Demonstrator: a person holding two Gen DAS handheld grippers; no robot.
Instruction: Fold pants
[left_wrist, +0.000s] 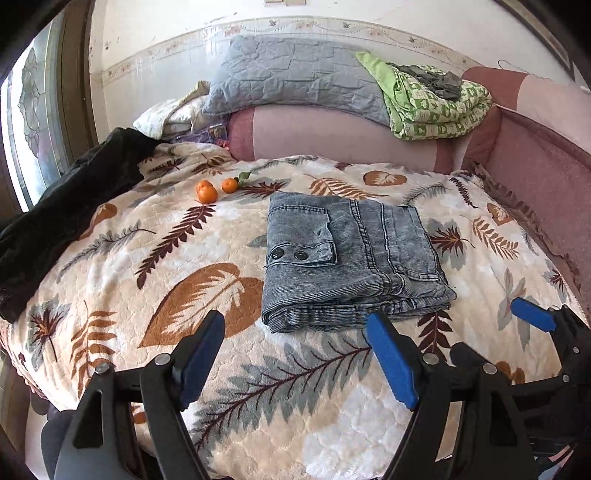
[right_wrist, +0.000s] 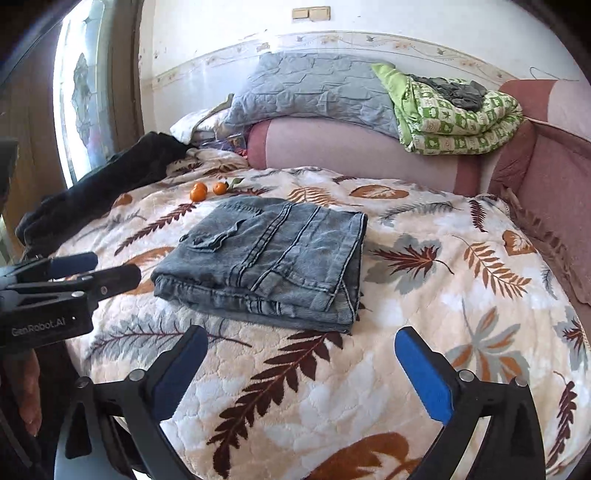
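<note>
Left wrist view: the folded pants (left_wrist: 351, 258) lie mid-bed on a leaf-patterned blanket (left_wrist: 155, 258). Oranges (left_wrist: 207, 192) sit beyond them, a dark garment (left_wrist: 74, 199) drapes the left edge, and a grey pillow (left_wrist: 295, 77) and green quilt (left_wrist: 436, 107) rest on the headboard. The left gripper (left_wrist: 295, 332) hangs wide and empty.

Right wrist view: the right gripper (right_wrist: 301, 345) gapes wide near the pants (right_wrist: 266, 258), beside a window (right_wrist: 85, 92).

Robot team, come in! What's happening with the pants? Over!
Left gripper open, right gripper open, both empty. Jeans folded flat on blanket. Oranges behind, clear.
</note>
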